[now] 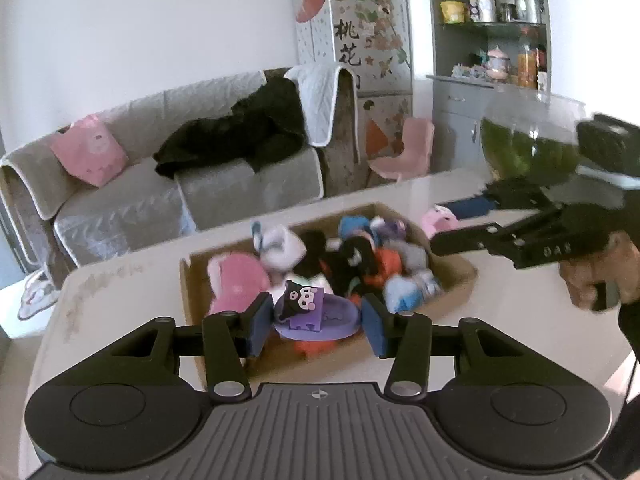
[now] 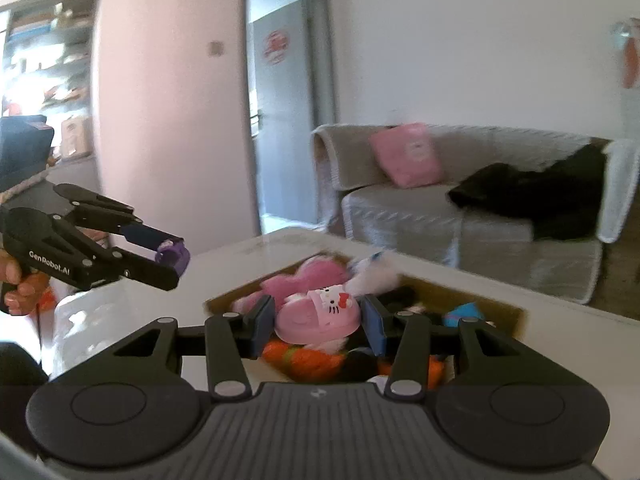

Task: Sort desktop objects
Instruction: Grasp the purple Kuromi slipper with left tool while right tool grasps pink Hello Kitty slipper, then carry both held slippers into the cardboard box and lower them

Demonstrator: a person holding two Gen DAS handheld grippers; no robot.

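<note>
Slippers are what we carry, one per gripper, both lifted clear above the cardboard box. Nearest in the left wrist view, our left gripper (image 1: 318,322) has its blue pads closed on a small purple slipper (image 1: 316,316) with a black cartoon charm on top; the pads press its two sides. In the right wrist view our right gripper (image 2: 318,322) clamps a matching pink slipper (image 2: 318,316) with a white cat charm in the same way.

Just beyond and below both sits the open cardboard box (image 1: 460,280), crowded with plush toys and small soft things in pink, blue, black, orange and white. It rests on a pale table (image 1: 520,320). Farther back stand a grey covered sofa (image 1: 224,188) with a pink cushion (image 1: 90,150) and black clothing (image 1: 240,132) thrown over it, and a decorated fridge (image 1: 356,32) and shelves behind.

We judge the risks to be these — each slipper is rounded and smooth, held only by its sides, so a quick swing or a slight loosening could let it twist or slip back into the box. The two grippers work close together — they could knock one another over the box. Blur on the contents makes it hard to tell what lies where below.
</note>
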